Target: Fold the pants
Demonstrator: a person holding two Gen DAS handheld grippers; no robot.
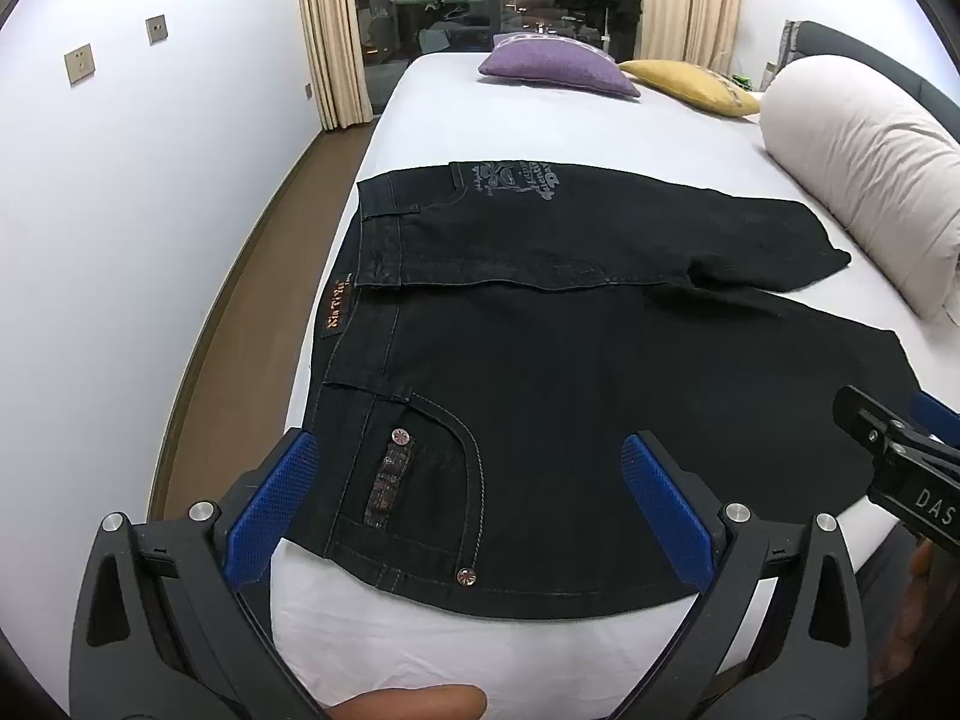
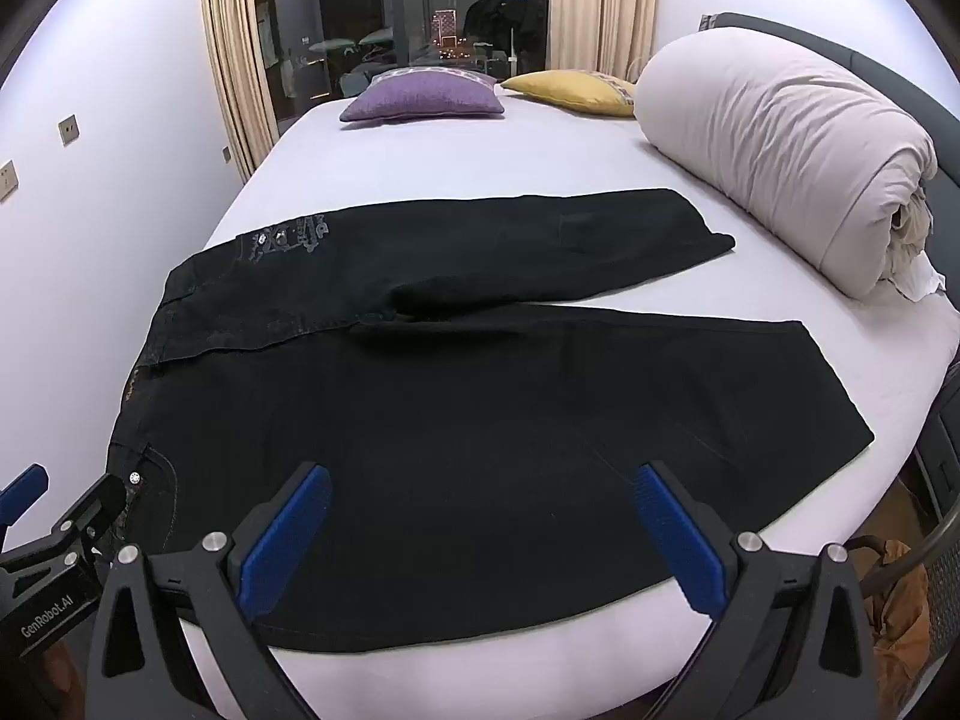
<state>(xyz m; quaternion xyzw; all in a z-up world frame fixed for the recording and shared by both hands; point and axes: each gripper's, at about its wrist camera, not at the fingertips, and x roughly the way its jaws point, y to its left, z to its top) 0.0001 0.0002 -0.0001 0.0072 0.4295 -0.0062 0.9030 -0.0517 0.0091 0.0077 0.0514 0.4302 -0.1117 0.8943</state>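
Note:
Black jeans [image 1: 570, 360] lie flat on the white bed [image 1: 468, 114], waistband to the left and both legs running right. The far leg has a grey print near the hip. My left gripper [image 1: 468, 441] hovers open over the near front pocket, blue pads wide apart, nothing between them. In the right wrist view the jeans [image 2: 480, 390] fill the middle. My right gripper [image 2: 485, 471] hangs open above the near leg, with nothing held. Each gripper shows at the edge of the other's view: right gripper [image 1: 888, 414], left gripper [image 2: 66, 492].
A rolled white duvet [image 2: 780, 150] lies along the bed's right side, close to the far leg's hem. A purple pillow [image 2: 423, 96] and a yellow pillow [image 2: 570, 90] sit at the far end. A wall and wooden floor [image 1: 240, 300] border the bed's left edge.

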